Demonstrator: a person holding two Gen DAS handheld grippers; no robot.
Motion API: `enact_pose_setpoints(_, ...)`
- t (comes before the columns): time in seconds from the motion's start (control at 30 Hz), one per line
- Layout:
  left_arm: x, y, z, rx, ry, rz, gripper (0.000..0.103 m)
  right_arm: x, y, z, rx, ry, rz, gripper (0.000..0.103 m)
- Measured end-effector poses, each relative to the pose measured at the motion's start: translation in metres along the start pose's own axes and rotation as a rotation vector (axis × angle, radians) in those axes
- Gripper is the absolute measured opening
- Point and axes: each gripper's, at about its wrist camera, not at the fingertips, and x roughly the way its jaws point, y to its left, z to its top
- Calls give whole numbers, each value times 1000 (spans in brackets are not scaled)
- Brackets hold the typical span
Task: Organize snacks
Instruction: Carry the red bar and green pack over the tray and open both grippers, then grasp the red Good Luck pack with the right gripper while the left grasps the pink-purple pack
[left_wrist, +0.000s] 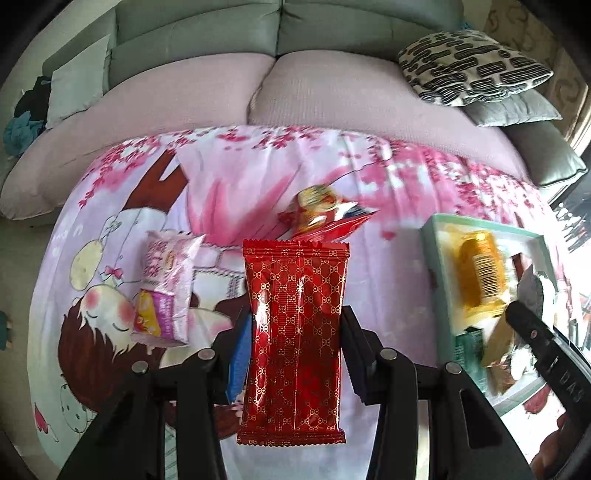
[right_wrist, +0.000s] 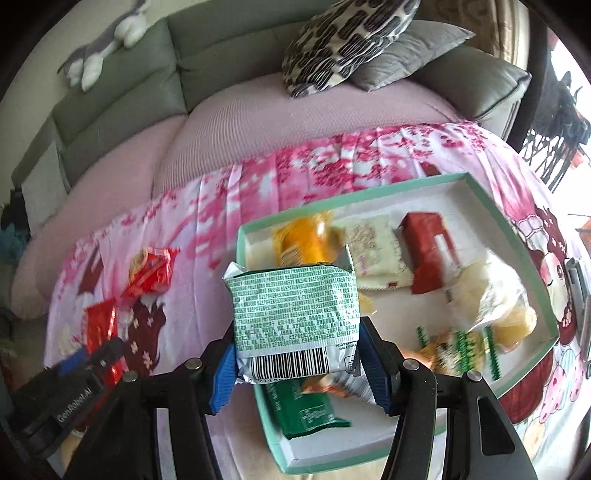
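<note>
My left gripper (left_wrist: 295, 354) is shut on a long red snack packet with a gold pattern (left_wrist: 295, 332), held above the cartoon cloth. My right gripper (right_wrist: 297, 354) is shut on a green-and-white snack pack (right_wrist: 295, 317) with a barcode, held over the left part of the mint-rimmed white tray (right_wrist: 369, 192). In the tray lie an orange packet (right_wrist: 306, 240), a white packet (right_wrist: 373, 251), a red packet (right_wrist: 428, 251), a clear bag of yellow snacks (right_wrist: 491, 295) and a green packet (right_wrist: 303, 410). A pink-white packet (left_wrist: 166, 288) and a red-gold packet (left_wrist: 325, 214) lie on the cloth.
The pink cartoon cloth (left_wrist: 110, 229) covers the low surface before a grey-green sofa (left_wrist: 203, 44) with patterned (left_wrist: 472, 66) and grey cushions. The tray (left_wrist: 436, 258) stands to the right in the left wrist view. The left gripper shows at the lower left of the right wrist view, beside a red packet (right_wrist: 155, 273).
</note>
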Motion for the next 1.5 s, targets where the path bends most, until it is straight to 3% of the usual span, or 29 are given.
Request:
enact_pose_setpoints(0.3,-11,-73,27,118,-44,-91,47,-3,-71,27,79,-77,-95,62)
enact_pose_setpoints(0.73,30,-189,51,244,51,-230,48,17,-127,30,164,-34,-141,64)
enact_pose_setpoints(0.8,33,-196,52,247,54,-231,59,19,-130,30,167,-25,-138,69)
enact_pose_setpoints(0.9,33,-197,51,236,63,-251,68,22,-131,30,166,-11,-134,76)
enact_pose_setpoints(1.07,20,-173,47,194,40,-249,68,19,-127,30,137,-9,-131,79)
enact_pose_setpoints(1.17,11,-140,42,149,19,-211,73,14,-123,29,130,-31,-122,95)
enact_pose_setpoints(1.27,4,-89,38,80,-16,-114,79,11,-114,29,103,-36,-122,100)
enact_pose_setpoints(1.4,-5,-6,39,-74,-38,45,79,-1,-99,29,78,-79,-130,100)
enact_pose_setpoints(1.5,-6,47,37,-166,-41,116,79,-11,-81,30,55,-116,-108,100)
